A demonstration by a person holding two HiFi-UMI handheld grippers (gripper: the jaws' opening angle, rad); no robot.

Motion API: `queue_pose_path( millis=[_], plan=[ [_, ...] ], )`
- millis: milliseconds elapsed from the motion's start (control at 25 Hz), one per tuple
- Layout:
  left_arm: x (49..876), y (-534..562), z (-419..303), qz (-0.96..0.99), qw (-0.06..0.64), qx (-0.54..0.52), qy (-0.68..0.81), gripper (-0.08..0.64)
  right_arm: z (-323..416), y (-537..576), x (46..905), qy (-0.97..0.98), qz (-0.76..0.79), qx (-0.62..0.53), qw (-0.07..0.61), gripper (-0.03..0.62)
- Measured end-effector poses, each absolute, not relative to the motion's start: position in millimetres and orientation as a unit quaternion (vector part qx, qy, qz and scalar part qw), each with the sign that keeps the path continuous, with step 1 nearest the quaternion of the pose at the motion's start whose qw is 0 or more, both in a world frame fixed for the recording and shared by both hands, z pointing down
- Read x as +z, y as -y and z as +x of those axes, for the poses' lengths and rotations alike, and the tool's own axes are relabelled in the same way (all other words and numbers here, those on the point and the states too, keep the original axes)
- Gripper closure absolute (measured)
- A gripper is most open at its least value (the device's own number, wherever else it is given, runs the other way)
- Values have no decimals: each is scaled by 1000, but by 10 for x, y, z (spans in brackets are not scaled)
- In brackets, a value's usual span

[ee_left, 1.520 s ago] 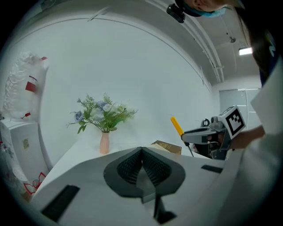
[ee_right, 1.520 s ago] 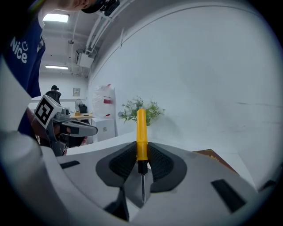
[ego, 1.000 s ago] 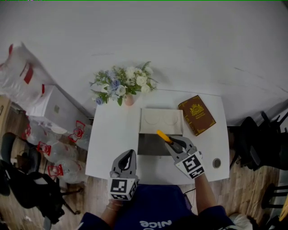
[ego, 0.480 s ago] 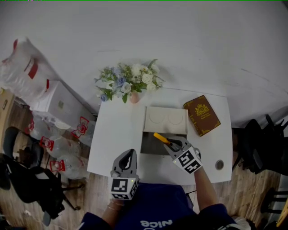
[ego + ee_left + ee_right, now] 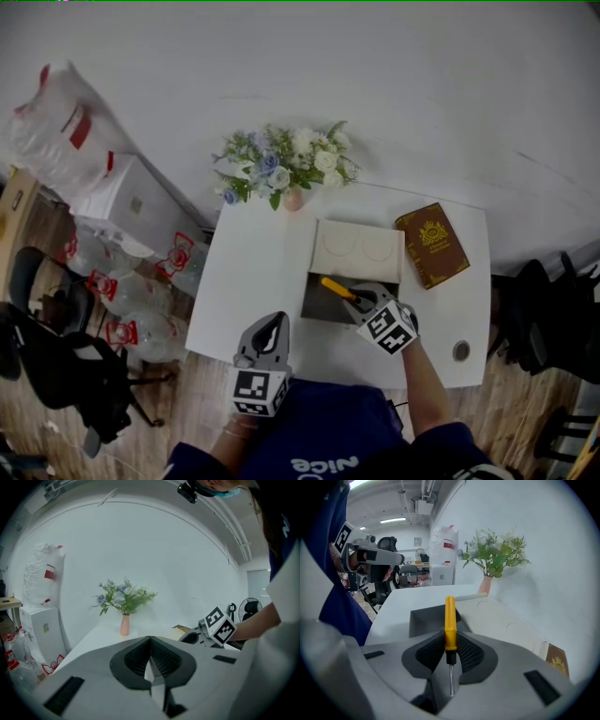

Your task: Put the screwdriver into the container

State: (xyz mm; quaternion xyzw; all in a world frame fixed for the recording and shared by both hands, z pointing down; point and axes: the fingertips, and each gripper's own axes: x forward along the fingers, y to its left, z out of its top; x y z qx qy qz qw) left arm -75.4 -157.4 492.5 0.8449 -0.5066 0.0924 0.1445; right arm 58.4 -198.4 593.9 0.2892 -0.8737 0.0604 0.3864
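While the right gripper clamps the yellow-handled screwdriver, its handle projects over the open grey container on the white table; the left gripper, jaws together and empty, hovers at the table's near edge.

Dark blue top, white lettering; left gripper and right gripper grey, black-padded — each with a marker cube.

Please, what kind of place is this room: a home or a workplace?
Most likely an office or lab workroom, not a home. Black office chairs stand around the white table, and in the right gripper view strip lights and pipes run along a bare ceiling.
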Motion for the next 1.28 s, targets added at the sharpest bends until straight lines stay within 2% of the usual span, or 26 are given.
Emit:
queue_pose_path(
  millis=[720, 1280],
  plan=[
    [4984, 1550, -873, 830, 160, 93, 526, 543, 620, 2026, 6427, 842, 242, 97, 472, 497],
    [5060, 1568, -862, 822, 169, 107, 534, 543, 676, 2037, 6584, 822, 232, 140, 501, 495]
  ],
)
